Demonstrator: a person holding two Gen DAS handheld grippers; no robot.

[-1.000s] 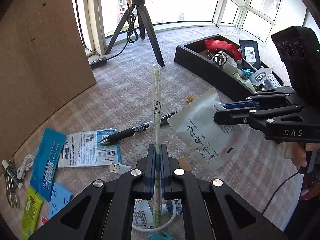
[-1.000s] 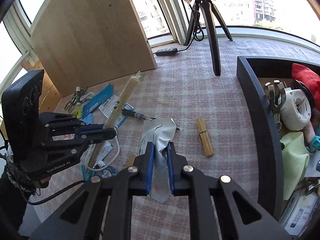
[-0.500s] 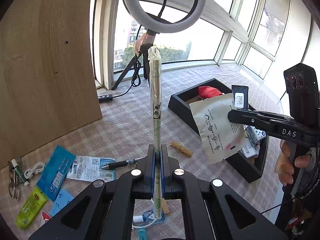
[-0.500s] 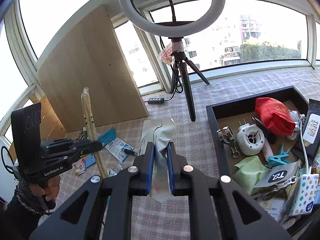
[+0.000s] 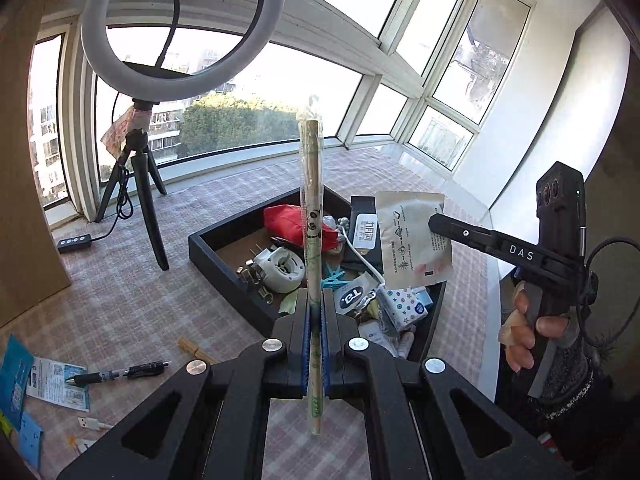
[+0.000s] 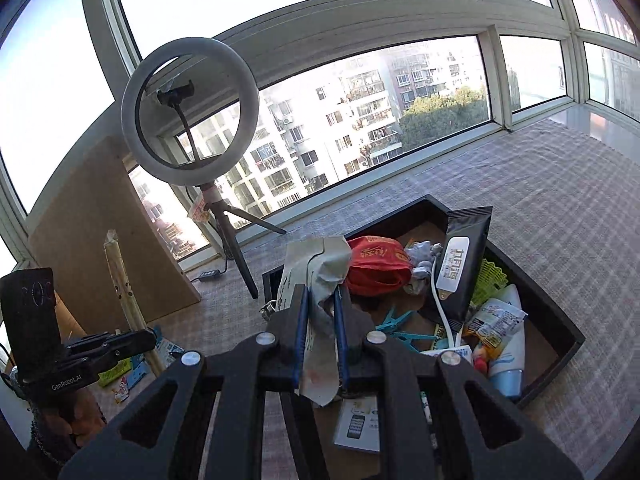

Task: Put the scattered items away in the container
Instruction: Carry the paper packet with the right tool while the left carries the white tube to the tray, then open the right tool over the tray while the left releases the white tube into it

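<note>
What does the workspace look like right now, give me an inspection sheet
Surface: checked cloth covers the table.
Job's things: wrapped chopsticks and pale pouch held up over the black tray, which is crowded.
Clutter: pen, blue packets, wooden clip lie on the cloth outside the tray.
Grippers: left claw shut on the chopsticks; right claw shut on the pouch.
Cables: white USB lead; black cord with inline switch.
Surroundings: ring light on tripod, windows, wooden board.
</note>
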